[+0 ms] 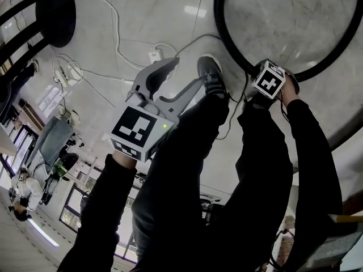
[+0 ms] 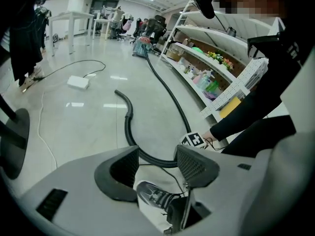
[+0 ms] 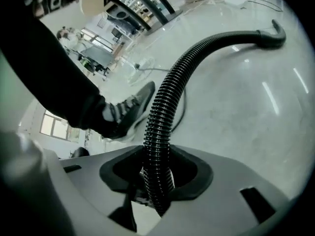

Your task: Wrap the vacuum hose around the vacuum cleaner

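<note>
The black ribbed vacuum hose (image 3: 197, 53) curves across the shiny floor to its bent end (image 3: 273, 36). My right gripper (image 3: 157, 173) is shut on it, the hose running up between the two pads. In the head view the hose (image 1: 218, 21) forms a big loop at top right, with the right gripper (image 1: 256, 81) at its lower edge. My left gripper (image 1: 173, 84) hangs open beside my leg with nothing between its fingers. Its own view shows the left gripper (image 2: 157, 163) above a shoe, the hose (image 2: 129, 122) lying beyond on the floor. I cannot make out the vacuum cleaner itself.
My grey shoe (image 1: 211, 72) stands just inside the loop. White cables (image 1: 116, 38) and a white box (image 2: 78, 82) lie on the floor to the left. A black chair base (image 1: 54, 10) is at far left. Stocked shelves (image 2: 211, 68) line the right side.
</note>
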The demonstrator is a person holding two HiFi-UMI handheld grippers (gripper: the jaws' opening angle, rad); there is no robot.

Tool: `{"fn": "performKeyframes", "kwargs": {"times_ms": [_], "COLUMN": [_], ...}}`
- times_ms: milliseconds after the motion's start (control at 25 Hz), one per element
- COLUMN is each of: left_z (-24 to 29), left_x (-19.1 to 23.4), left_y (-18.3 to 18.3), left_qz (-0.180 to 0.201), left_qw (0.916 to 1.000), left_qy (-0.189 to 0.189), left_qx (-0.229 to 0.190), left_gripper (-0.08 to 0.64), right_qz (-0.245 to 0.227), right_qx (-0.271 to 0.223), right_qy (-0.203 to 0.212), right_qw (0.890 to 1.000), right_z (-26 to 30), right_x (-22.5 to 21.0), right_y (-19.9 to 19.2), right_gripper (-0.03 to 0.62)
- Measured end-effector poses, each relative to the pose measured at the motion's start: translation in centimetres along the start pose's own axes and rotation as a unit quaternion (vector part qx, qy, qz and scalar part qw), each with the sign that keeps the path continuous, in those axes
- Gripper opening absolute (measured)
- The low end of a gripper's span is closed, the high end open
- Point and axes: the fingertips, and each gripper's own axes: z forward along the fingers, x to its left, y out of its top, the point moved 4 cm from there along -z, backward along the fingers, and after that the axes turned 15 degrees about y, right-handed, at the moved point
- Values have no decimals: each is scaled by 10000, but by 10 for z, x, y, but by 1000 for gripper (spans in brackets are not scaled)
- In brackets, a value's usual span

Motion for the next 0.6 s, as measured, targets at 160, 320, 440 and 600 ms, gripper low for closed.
{"fn": "performKeyframes", "kwargs": {"times_ms": [160, 320, 440, 600], "left_z": [-47, -111, -175, -284], "left_x": [-26, -51, -70, -113], "left_y": [11, 40, 70, 93], "left_qz": [-244, -441, -408, -114], "left_qw": [9997, 9990, 9989, 9989], "left_qy": [-11, 62, 187, 449], "left_qx": [69, -37, -103, 41], "left_gripper": [256, 256, 256, 256], "right_qz": [-194, -497, -732, -839], "right_qx": [-888, -1588, -1652, -1634], "right_qy": [732, 1184, 1243, 1530], "right_qw": [9932, 9789, 9757, 9710], "right_z": [-76, -181, -256, -342], "right_x": [83, 180, 258, 369], "right_y": [16, 31, 34, 21], "right_gripper": [169, 167, 166, 164]}}
